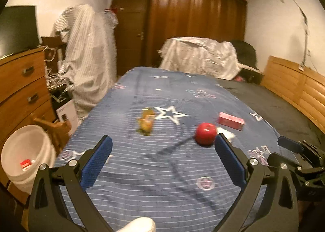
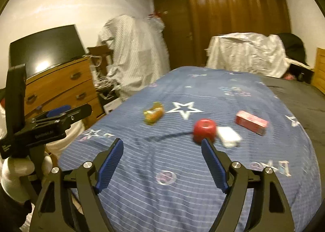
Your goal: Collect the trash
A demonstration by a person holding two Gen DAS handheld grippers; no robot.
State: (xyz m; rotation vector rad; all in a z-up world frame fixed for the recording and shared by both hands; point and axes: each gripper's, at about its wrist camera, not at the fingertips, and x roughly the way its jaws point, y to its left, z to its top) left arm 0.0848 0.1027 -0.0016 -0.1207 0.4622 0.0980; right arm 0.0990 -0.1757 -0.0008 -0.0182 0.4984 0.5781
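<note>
Your left gripper [image 1: 162, 150] hangs over the near end of the bed [image 1: 182, 191] with its blue pads spread wide and nothing between them. Your right gripper [image 2: 162, 154] sits the same way over the blue star-print cover, jaws apart and empty; in the left wrist view its black frame shows at the lower right edge, and in the right wrist view your gloved left hand [image 2: 16, 173] grips the other tool at the lower left. The trash lies ahead of both grippers on the cover, mid-frame. A yellow wrapper [image 1: 146, 122] rests left of the big white star, well apart from the rest. A red round item [image 1: 205, 133] sits right of centre, just past the tip of the right-hand finger in each view, though whether it touches that finger you cannot tell through the blur. A crumpled white scrap [image 2: 228, 136] lies just beside it on the right, and a pink box [image 2: 250, 122] lies farther right and a little higher in frame. At the lower left of the left wrist view a white bucket [image 1: 12, 150] stands on the floor beside the bed, with a small red-and-white piece [image 1: 26, 164] inside it. A wooden dresser [image 1: 22, 81] stands behind the bucket at the left edge.
</note>
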